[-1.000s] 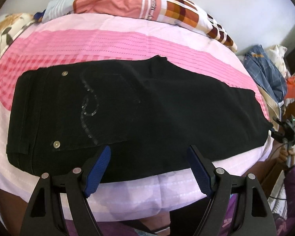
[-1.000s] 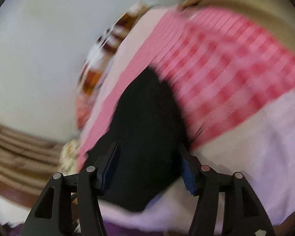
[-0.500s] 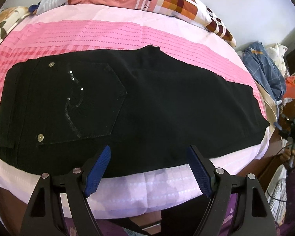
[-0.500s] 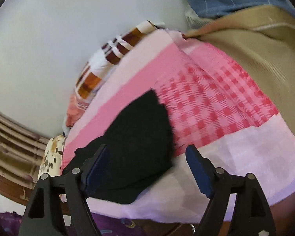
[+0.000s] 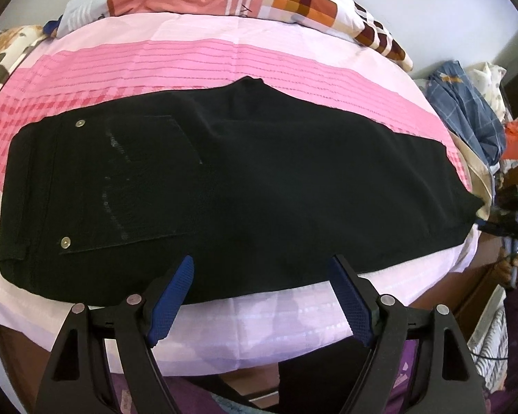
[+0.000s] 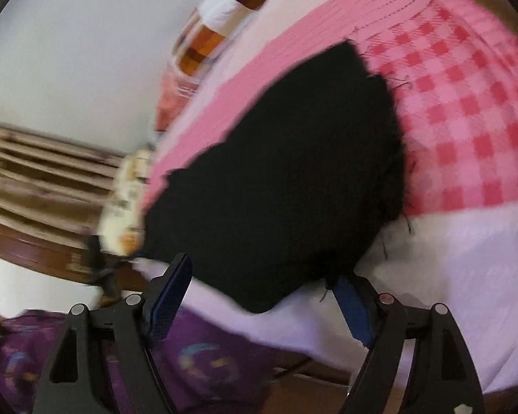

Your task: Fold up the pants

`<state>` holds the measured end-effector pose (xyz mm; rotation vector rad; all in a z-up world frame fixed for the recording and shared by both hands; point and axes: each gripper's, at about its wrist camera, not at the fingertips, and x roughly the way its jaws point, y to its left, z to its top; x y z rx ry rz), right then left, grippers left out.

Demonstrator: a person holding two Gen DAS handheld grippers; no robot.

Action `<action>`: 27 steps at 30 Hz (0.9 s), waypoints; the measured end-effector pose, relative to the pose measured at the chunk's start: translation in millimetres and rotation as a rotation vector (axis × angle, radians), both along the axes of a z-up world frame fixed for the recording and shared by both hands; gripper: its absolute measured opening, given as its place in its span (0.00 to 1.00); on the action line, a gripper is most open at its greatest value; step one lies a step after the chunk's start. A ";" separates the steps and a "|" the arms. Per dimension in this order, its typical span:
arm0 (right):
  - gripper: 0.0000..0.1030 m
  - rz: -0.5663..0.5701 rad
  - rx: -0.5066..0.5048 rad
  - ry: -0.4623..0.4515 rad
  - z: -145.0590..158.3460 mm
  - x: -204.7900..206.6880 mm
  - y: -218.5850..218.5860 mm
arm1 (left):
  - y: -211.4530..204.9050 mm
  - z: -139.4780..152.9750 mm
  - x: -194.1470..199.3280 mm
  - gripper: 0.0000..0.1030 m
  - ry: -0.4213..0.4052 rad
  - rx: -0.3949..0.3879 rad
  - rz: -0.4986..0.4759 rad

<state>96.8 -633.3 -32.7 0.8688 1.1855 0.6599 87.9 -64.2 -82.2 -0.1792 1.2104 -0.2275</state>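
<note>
Pants (image 5: 245, 186) lie flat on pink sheet (image 5: 190, 58), folded lengthwise, waist at left, leg ends at right. Left gripper (image 5: 259, 296) wide apart, empty, over near edge. Right gripper (image 6: 262, 286) wide apart too, empty, by leg ends (picture blurry). Next: pinch both layers at hem, carry toward waist, keep edges lined up.

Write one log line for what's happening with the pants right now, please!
pants: flat on bed, folded lengthwise | left gripper: open, empty, near edge | right gripper: open, empty, by leg end
</note>
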 end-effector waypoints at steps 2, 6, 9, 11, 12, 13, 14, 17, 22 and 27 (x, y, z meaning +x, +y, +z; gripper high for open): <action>0.76 -0.035 0.129 -0.130 36.5 -17.1 -9.3 | -3.5 -1.0 0.4 0.80 0.005 0.004 -0.006; 0.85 -0.253 -0.004 -0.230 76.9 -56.2 -37.1 | -5.9 -0.5 0.5 0.81 0.004 0.001 -0.013; 0.85 -0.426 0.020 -0.219 69.7 -79.6 -49.3 | -4.3 -1.3 1.6 0.82 0.002 -0.012 -0.009; 0.85 -0.484 0.057 -0.202 58.0 -90.7 -44.6 | -3.1 -3.9 2.3 0.83 0.010 -0.021 -0.004; 0.85 -0.501 0.026 -0.188 51.9 -92.0 -35.0 | -2.5 -5.8 2.7 0.83 0.019 -0.027 -0.001; 0.85 -0.509 0.012 -0.160 42.0 -91.6 -25.5 | -1.8 -7.5 2.8 0.83 0.025 -0.032 0.000; 0.85 -0.511 0.044 -0.138 31.8 -92.2 -23.3 | -1.1 -8.5 2.5 0.83 0.029 -0.034 0.001; 0.84 -0.551 0.122 -0.039 -6.2 -86.7 -8.9 | 1.3 -9.9 1.4 0.83 0.036 -0.035 0.006; 0.65 -0.590 0.083 0.082 -49.6 -73.0 9.4 | 10.0 -8.1 -1.1 0.83 0.024 -0.052 0.030; 0.40 -0.620 -0.042 0.114 -49.7 -56.3 20.0 | 16.0 -11.8 -2.1 0.83 0.005 -0.061 0.045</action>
